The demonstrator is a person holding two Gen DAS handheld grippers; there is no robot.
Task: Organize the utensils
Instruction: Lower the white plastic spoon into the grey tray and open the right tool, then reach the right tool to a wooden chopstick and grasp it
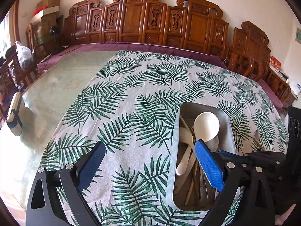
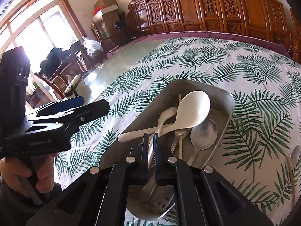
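Observation:
A metal tray (image 1: 230,130) (image 2: 228,111) on the leaf-print cloth holds a big white spoon (image 1: 206,127) (image 2: 193,111), a smaller white spoon (image 2: 163,116), a metal spoon (image 2: 204,134), chopsticks (image 1: 191,186) and other metal utensils. My left gripper (image 1: 150,150) is open and empty, left of the tray, its right finger over the tray. It also shows in the right wrist view (image 2: 82,105). My right gripper (image 2: 150,137) hangs over the tray's near end, jaws closed on a metal utensil handle (image 2: 150,156).
A metal spoon (image 2: 294,155) and a chopstick (image 2: 290,177) lie on the cloth right of the tray. A small wooden box (image 1: 14,113) stands on the bare glass tabletop at the left. Carved wooden chairs line the far edge.

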